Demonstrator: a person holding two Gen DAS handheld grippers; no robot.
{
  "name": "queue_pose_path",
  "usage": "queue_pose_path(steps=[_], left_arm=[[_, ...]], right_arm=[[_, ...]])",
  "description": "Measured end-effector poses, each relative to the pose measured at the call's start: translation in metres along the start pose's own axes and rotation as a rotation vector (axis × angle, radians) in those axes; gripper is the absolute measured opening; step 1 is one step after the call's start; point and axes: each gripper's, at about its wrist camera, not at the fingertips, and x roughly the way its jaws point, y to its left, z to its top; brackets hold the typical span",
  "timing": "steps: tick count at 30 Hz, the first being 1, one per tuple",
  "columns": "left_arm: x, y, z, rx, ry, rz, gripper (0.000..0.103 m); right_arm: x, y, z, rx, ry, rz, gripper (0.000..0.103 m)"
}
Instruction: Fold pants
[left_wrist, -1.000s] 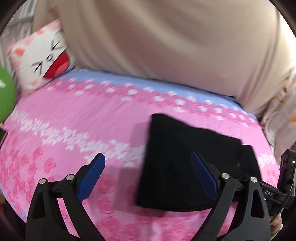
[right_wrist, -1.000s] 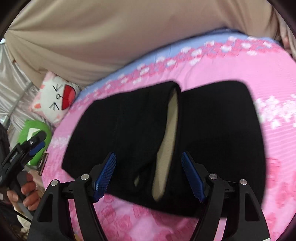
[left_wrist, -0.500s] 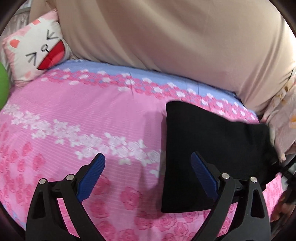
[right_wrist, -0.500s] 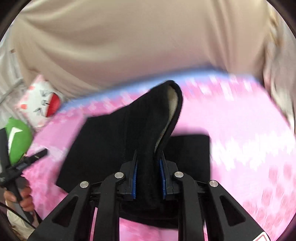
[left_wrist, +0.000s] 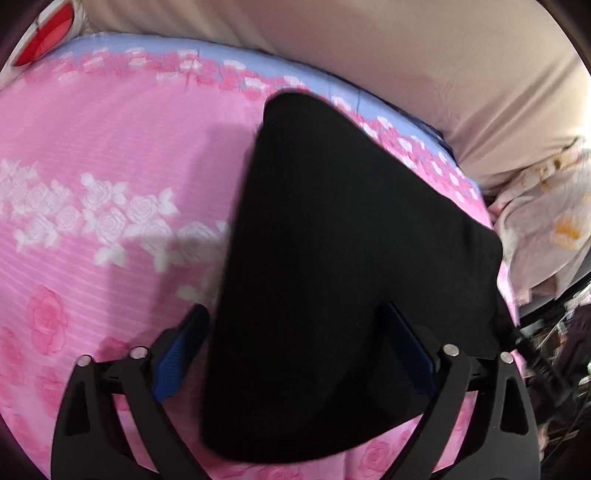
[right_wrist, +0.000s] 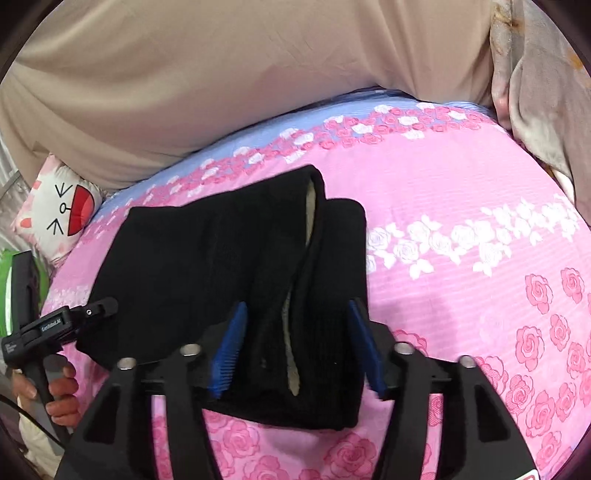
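Pants (right_wrist: 207, 266) lie folded compact on bed (right_wrist: 461, 177); final tidy remains. Your left tongs (left_wrist: 295, 354) and right tongs (right_wrist: 295, 347): both apart, gripping nothing.

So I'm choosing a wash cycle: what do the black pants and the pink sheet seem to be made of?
Black pants: thick matte knit, apparently with pale fleecy lining showing at the opening; exact fibre unclear. Pink sheet: thin, smooth woven fabric with printed roses and fine stripes, possibly cotton or polyester.
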Motion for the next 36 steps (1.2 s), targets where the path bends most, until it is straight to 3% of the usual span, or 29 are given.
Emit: queue_pose_path(steps=[4, 5, 6, 7, 9, 12, 14, 15, 16, 17, 19, 20, 23, 25, 26, 28, 30, 31, 33, 34, 36], left_arm=[[-0.001, 0.005, 0.002, -0.003, 0.003, -0.077, 0.046], [-0.005, 0.009, 0.003, -0.01, -0.003, -0.097, 0.041], [-0.01, 0.012, 0.004, -0.02, -0.014, -0.113, 0.032], [-0.017, 0.017, 0.005, -0.031, -0.024, -0.136, 0.029], [-0.025, 0.023, 0.005, -0.039, -0.024, -0.151, 0.026], [-0.047, 0.03, 0.0, -0.027, -0.053, -0.108, 0.026], [-0.072, 0.037, -0.006, 0.02, -0.101, -0.039, 0.026], [-0.076, 0.042, -0.007, 0.025, -0.1, -0.004, 0.03], [-0.072, 0.05, -0.009, 0.023, -0.071, 0.024, 0.034], [-0.064, 0.058, -0.012, 0.015, -0.035, 0.032, 0.035], [-0.056, 0.067, -0.017, -0.024, -0.01, 0.038, 0.042], [-0.061, 0.064, -0.018, -0.006, -0.028, 0.052, 0.042], [-0.085, 0.04, -0.015, 0.081, -0.139, 0.181, 0.045], [-0.1, 0.022, -0.008, 0.135, -0.264, 0.255, 0.064], [-0.103, 0.017, -0.004, 0.15, -0.295, 0.28, 0.068], [-0.1, 0.012, 0.005, 0.153, -0.315, 0.304, 0.068], [-0.084, 0.015, 0.021, 0.126, -0.276, 0.295, 0.068], [-0.073, 0.02, 0.031, 0.098, -0.239, 0.28, 0.068], [-0.052, 0.028, 0.049, 0.072, -0.188, 0.258, 0.068], [-0.037, 0.032, 0.058, 0.056, -0.162, 0.299, 0.067], [-0.016, 0.04, 0.071, 0.046, -0.142, 0.36, 0.065]], right_arm=[[0.005, -0.009, -0.001, 0.042, 0.02, 0.006, 0.076], [0.011, -0.013, -0.002, 0.067, 0.039, 0.038, 0.074], [0.017, -0.014, -0.004, 0.088, 0.056, 0.081, 0.07], [0.02, -0.012, -0.005, 0.092, 0.063, 0.1, 0.058], [0.02, 0.004, -0.006, 0.06, 0.05, 0.125, 0.048], [0.012, 0.034, -0.002, -0.008, 0.034, 0.122, 0.041], [0.011, 0.048, -0.005, -0.031, 0.053, 0.182, 0.041], [0.017, 0.054, -0.009, -0.038, 0.078, 0.214, 0.042], [0.023, 0.056, -0.011, -0.041, 0.096, 0.224, 0.055], [0.03, 0.057, -0.017, -0.05, 0.097, 0.209, 0.058], [0.027, 0.052, -0.019, -0.011, 0.092, 0.204, 0.06], [0.019, 0.052, -0.016, 0.006, 0.098, 0.193, 0.06], [-0.017, 0.064, 0.003, -0.079, -0.025, 0.106, 0.062], [-0.025, 0.073, 0.019, -0.108, -0.071, 0.135, 0.072], [-0.02, 0.074, 0.026, -0.115, -0.069, 0.153, 0.072], [0.004, 0.078, 0.039, -0.13, -0.036, 0.161, 0.072], [0.041, 0.076, 0.047, -0.131, 0.023, 0.131, 0.072], [0.057, 0.073, 0.049, -0.108, 0.051, 0.127, 0.061], [0.078, 0.076, 0.05, -0.073, 0.09, 0.182, 0.03], [0.077, 0.081, 0.05, -0.072, 0.089, 0.186, 0.012], [0.048, 0.091, 0.056, -0.091, 0.028, 0.252, 0.009]])
